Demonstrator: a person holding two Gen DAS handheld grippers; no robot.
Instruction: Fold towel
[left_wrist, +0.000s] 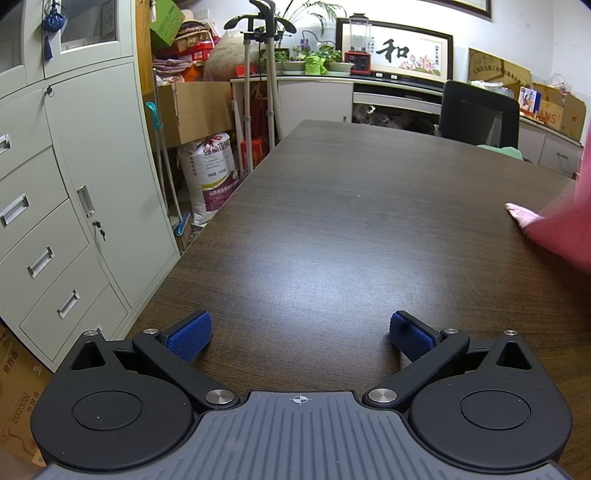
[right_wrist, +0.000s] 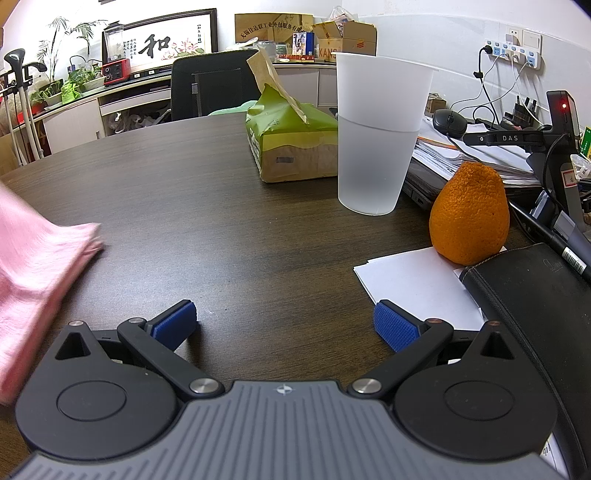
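Note:
A pink towel (left_wrist: 557, 229) shows blurred at the right edge of the left wrist view, one corner resting on the dark wooden table (left_wrist: 332, 221). In the right wrist view the same towel (right_wrist: 33, 266) lies at the far left, its corner on the table (right_wrist: 221, 229). My left gripper (left_wrist: 300, 334) is open above bare table, well left of the towel. My right gripper (right_wrist: 284, 325) is open too, with nothing between its blue pads, to the right of the towel.
To the right stand a frosted plastic cup (right_wrist: 376, 140), a green tissue pack (right_wrist: 291, 140), an orange (right_wrist: 469, 218), white paper (right_wrist: 417, 280) and a black case (right_wrist: 535, 302). A black chair (left_wrist: 480, 114) stands behind the table. Grey cabinets (left_wrist: 74, 184) line the left.

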